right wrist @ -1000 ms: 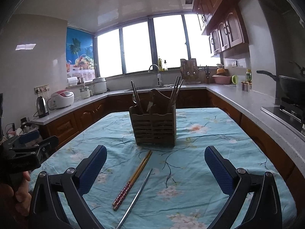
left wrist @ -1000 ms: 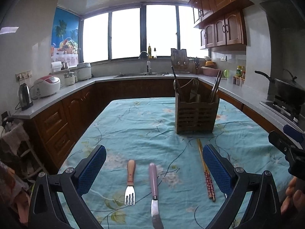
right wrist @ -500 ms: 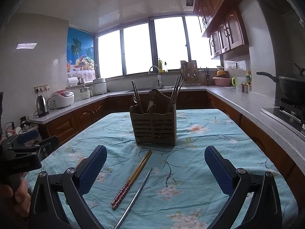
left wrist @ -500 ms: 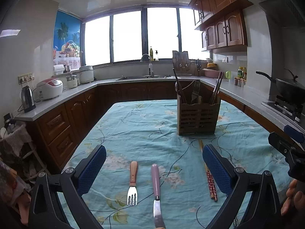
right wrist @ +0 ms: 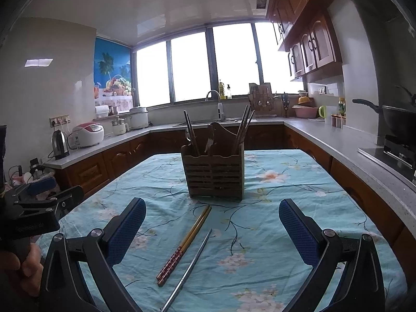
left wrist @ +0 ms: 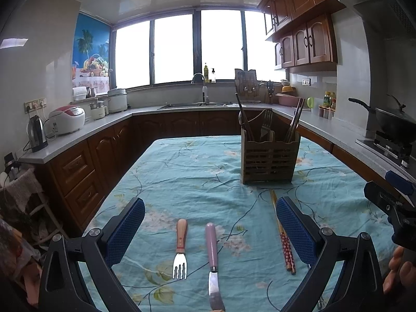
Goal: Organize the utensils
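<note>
Both tongs [left wrist: 210, 227] [right wrist: 212, 230] spread wide, floral tablecloth [left wrist: 197, 182], wooden kitchen cabinets [left wrist: 78, 171]

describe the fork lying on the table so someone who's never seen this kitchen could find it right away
On the table's blue floral cloth, in front of the wooden utensil holder, lie loose utensils. The fork is leftmost, beside a purple-handled knife; only it has tines and a light wooden handle.

fork [left wrist: 180, 252], knife [left wrist: 212, 257], chopsticks [right wrist: 183, 246] flat, caddy [right wrist: 213, 174] upright
</note>
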`<act>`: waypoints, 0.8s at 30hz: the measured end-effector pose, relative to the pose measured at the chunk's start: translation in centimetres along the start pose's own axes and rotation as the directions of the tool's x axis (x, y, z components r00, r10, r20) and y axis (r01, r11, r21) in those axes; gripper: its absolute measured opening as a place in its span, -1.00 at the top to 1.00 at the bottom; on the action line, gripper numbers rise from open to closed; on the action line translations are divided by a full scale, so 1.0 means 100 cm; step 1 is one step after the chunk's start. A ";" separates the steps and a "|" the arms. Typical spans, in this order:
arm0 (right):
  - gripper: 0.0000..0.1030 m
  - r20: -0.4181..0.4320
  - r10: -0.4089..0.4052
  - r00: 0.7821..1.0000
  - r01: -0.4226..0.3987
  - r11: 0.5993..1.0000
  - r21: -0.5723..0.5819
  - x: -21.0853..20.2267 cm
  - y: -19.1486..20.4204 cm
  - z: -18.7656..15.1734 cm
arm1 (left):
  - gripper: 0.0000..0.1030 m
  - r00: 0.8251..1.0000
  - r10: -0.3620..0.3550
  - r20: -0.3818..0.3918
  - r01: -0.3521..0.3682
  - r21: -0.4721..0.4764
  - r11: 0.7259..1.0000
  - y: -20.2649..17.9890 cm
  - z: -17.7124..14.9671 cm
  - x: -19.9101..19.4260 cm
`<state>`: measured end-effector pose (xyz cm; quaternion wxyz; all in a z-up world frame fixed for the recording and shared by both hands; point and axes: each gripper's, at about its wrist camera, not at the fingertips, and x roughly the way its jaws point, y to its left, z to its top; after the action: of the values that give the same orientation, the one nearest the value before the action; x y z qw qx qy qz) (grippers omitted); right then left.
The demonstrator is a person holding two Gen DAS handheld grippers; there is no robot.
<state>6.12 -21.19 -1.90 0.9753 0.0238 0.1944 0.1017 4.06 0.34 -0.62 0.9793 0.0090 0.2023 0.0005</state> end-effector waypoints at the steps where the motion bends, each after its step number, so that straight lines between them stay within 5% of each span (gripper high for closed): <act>1: -1.00 -0.001 0.001 1.000 -0.001 1.000 0.001 0.000 0.000 0.000 | -0.99 1.000 0.001 0.000 -0.001 -0.001 1.000 0.000 0.000 0.000; 24: -1.00 0.000 0.003 1.000 -0.003 1.000 -0.001 0.001 0.002 0.000 | -0.99 1.000 -0.005 -0.004 0.005 -0.008 1.000 0.000 0.001 0.001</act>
<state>6.17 -21.00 -1.88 0.9752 0.0238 0.1943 0.1034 4.24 0.32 -0.58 0.9789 0.0046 0.2044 -0.0010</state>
